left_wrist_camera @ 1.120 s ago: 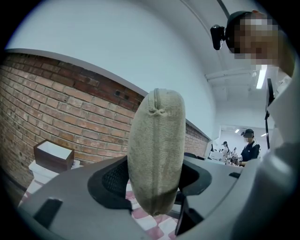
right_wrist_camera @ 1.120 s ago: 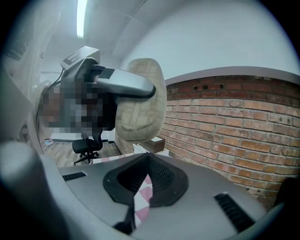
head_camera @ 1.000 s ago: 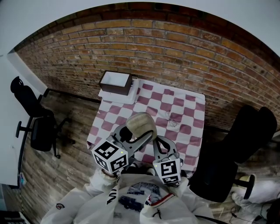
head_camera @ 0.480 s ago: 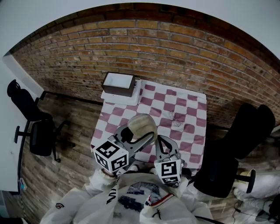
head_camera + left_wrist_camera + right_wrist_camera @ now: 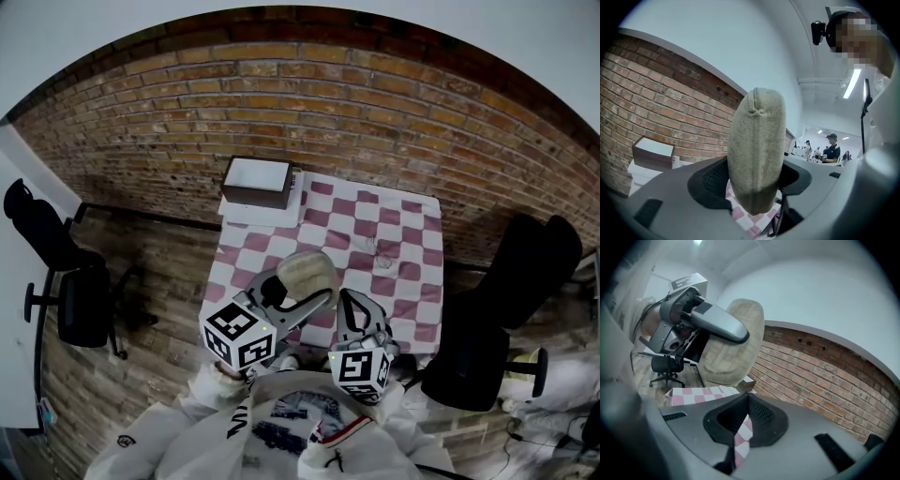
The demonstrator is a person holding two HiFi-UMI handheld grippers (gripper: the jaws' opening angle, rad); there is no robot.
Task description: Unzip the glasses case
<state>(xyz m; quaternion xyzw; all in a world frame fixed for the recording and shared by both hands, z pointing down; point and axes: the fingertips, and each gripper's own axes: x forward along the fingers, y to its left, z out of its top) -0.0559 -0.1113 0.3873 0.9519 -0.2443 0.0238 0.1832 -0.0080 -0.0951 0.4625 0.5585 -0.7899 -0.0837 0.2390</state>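
Left gripper [image 5: 755, 182] clenched on the glasses case [image 5: 757, 140], an oval, fuzzy beige pouch (held on edge) above the pink-checked tablecloth [image 5: 395, 246]. Right gripper [image 5: 747, 398] closed, empty, nearby.

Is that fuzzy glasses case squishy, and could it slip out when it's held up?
Probably firm: the glasses case holds its rounded shape, without sagging, while the left hand-held gripper pinches it. Its woolly-looking cover likely grips well, so slipping seems unlikely. It seems light, since a pinch near one end holds it up.
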